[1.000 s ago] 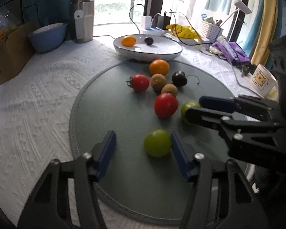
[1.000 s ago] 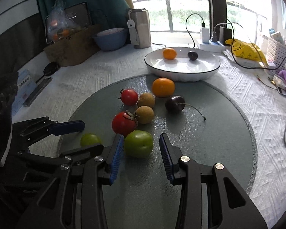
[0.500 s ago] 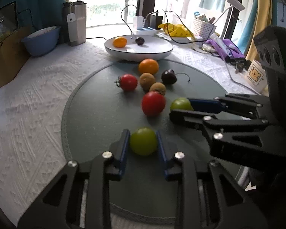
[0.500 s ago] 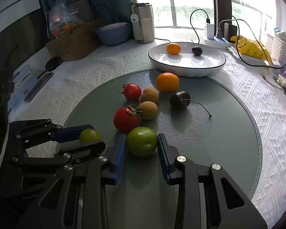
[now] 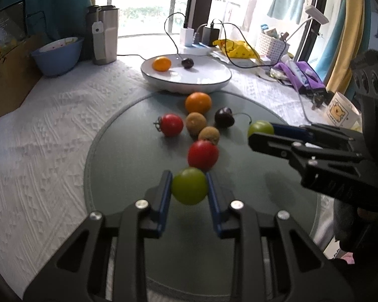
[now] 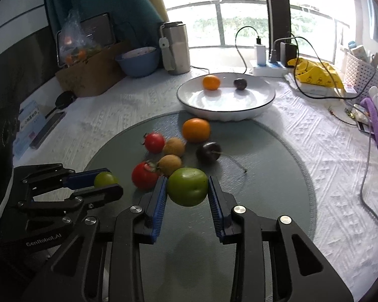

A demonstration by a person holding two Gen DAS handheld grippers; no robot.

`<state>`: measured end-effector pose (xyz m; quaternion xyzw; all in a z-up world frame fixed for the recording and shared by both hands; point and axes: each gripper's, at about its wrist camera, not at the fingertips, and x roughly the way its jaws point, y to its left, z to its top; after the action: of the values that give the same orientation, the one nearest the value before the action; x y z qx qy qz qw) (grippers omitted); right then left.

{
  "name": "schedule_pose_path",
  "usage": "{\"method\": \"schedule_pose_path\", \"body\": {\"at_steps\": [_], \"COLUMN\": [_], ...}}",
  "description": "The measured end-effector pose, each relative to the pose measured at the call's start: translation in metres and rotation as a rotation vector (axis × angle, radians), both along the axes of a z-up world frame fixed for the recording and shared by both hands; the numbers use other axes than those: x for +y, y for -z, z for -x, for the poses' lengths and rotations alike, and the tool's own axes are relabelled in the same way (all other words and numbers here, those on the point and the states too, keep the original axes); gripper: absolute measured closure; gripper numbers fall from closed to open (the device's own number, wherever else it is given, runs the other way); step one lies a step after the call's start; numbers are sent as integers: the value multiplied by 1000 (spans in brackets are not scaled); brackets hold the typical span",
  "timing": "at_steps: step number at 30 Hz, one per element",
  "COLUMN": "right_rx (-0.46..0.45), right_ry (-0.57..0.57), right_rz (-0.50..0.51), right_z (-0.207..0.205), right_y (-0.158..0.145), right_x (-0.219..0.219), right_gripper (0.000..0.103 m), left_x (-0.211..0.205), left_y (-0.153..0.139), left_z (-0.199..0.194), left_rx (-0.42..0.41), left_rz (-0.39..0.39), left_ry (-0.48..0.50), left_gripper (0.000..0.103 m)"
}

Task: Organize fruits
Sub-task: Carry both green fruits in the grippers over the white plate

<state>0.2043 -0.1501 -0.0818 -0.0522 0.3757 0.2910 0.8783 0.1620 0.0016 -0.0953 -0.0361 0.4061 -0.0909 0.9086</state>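
Note:
My left gripper (image 5: 189,186) is shut on a small green fruit (image 5: 189,185) and holds it above the grey round mat (image 5: 128,156). My right gripper (image 6: 187,187) is shut on a larger green fruit (image 6: 187,186), also lifted off the mat. On the mat lie two red tomatoes (image 6: 145,176), two brown fruits (image 6: 170,164), an orange (image 6: 196,129) and a dark cherry (image 6: 208,151). The white plate (image 6: 226,108) behind holds a small orange (image 6: 211,82) and a dark fruit (image 6: 240,83). The right gripper shows in the left wrist view (image 5: 262,132), and the left gripper in the right wrist view (image 6: 105,183).
A blue bowl (image 6: 138,61), a steel tumbler (image 6: 176,47) and a cardboard box (image 6: 88,75) stand at the back left. Chargers with cables (image 6: 272,58), a yellow bag (image 6: 315,74) and a white basket (image 6: 363,74) crowd the back right. A mug (image 5: 340,112) sits at the right.
Both grippers closed on their green fruits and lifted them off the mat, moving slightly forward toward the other fruits.

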Motion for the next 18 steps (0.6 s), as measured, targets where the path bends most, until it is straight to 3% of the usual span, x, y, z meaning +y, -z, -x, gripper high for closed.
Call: {"method": "schedule_pose_path", "body": {"at_steps": [18], "right_rx": [-35], "right_ry": [33], "right_rz": [-34], "right_z": [-41], "right_y": [-18], "right_x": [-25], "right_gripper": [68], "left_x": [-1], "left_y": [-22], "left_z": [-44], "left_rx": [-34], "left_rz": [6], "left_ry": [-21], "left_gripper": [74]}}
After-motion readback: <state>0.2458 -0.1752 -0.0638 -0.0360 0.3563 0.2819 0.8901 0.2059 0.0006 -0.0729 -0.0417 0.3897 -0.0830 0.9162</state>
